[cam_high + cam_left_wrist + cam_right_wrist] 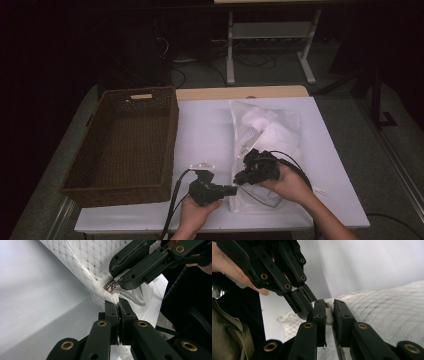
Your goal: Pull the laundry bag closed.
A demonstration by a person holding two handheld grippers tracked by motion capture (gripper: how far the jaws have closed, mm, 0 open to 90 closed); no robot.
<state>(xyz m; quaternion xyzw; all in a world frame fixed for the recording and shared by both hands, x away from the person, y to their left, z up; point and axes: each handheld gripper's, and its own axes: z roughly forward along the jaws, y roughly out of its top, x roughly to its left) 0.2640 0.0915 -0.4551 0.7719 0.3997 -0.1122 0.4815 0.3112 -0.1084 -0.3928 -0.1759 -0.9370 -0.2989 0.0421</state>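
Two hand-held grippers meet at the near corner of a white mesh bag (267,145) on the surface (205,135). The left hand-held gripper (118,305) is clamped on the bag's edge; the right hand-held gripper (329,311) pinches the zipper pull (111,286). Unzipping seems barely begun. White items fill the bag; the wicker basket (122,145) is empty.

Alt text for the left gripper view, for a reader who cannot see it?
The left gripper pinches the corner of a white mesh bag on a white table. Just above, the right gripper clamps the bag's metal zipper pull.
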